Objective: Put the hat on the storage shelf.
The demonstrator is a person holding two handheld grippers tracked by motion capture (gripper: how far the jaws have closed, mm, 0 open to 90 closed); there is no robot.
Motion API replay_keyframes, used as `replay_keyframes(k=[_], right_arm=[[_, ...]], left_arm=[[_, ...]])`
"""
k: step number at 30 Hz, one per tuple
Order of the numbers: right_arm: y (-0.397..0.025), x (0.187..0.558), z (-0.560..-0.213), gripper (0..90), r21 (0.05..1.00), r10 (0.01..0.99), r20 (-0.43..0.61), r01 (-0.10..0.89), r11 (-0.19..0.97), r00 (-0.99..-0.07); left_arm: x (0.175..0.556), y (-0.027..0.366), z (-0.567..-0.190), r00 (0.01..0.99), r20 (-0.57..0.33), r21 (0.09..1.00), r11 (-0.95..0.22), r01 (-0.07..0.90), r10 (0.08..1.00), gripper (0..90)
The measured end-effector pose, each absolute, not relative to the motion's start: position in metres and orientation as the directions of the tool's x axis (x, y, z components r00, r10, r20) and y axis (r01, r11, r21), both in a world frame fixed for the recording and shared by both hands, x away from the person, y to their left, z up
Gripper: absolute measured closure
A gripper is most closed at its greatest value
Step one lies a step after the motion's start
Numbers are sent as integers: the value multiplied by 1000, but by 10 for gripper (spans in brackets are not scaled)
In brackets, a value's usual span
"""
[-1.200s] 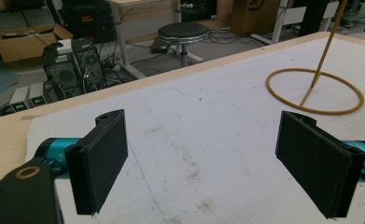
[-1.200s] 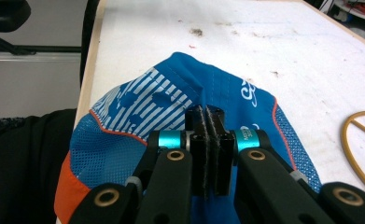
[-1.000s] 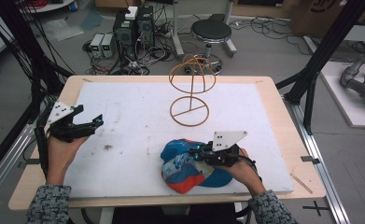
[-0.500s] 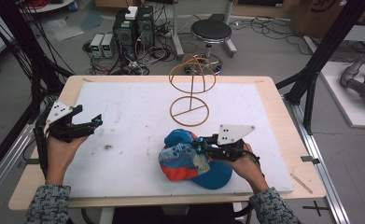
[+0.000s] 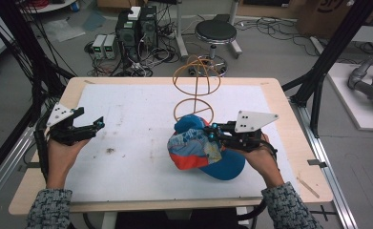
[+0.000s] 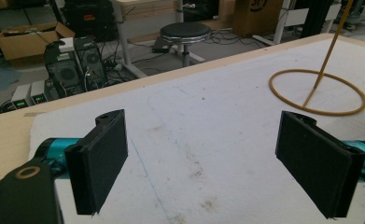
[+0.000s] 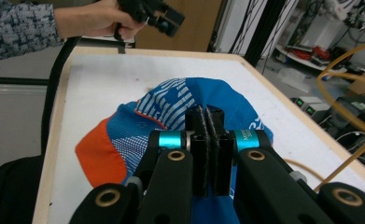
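Between its jaws, right gripper [image 5: 212,135]: clenched on a fold of the blue and orange cap [image 5: 198,149], pads pressed together on the cloth.
Cap: bunched just ahead of and under the right gripper, its brim [image 5: 224,165] below the right hand [image 5: 259,156]; whether it clears the white mat [image 5: 141,143] I cannot tell.
Wire stand [image 5: 194,90]: just beyond the cap, its ring base near the crown.
Left gripper [image 5: 98,125]: released, jaws wide apart, nothing between them, held over the mat's left edge, well apart from the cap.
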State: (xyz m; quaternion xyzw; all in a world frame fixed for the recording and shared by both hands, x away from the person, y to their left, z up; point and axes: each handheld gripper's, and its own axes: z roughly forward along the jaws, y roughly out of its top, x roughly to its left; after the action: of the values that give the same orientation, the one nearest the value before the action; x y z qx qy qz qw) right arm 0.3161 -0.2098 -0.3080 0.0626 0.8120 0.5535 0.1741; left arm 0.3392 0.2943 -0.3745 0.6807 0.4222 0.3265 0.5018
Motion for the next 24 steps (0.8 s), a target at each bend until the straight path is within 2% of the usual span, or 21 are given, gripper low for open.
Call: replay_keyframes(k=[24], right_arm=[[-223,340,-229,897,954,333,-207,-114,279,-920]], left_arm=[[340,295,-376,433,17,958,-139,250,901,172]])
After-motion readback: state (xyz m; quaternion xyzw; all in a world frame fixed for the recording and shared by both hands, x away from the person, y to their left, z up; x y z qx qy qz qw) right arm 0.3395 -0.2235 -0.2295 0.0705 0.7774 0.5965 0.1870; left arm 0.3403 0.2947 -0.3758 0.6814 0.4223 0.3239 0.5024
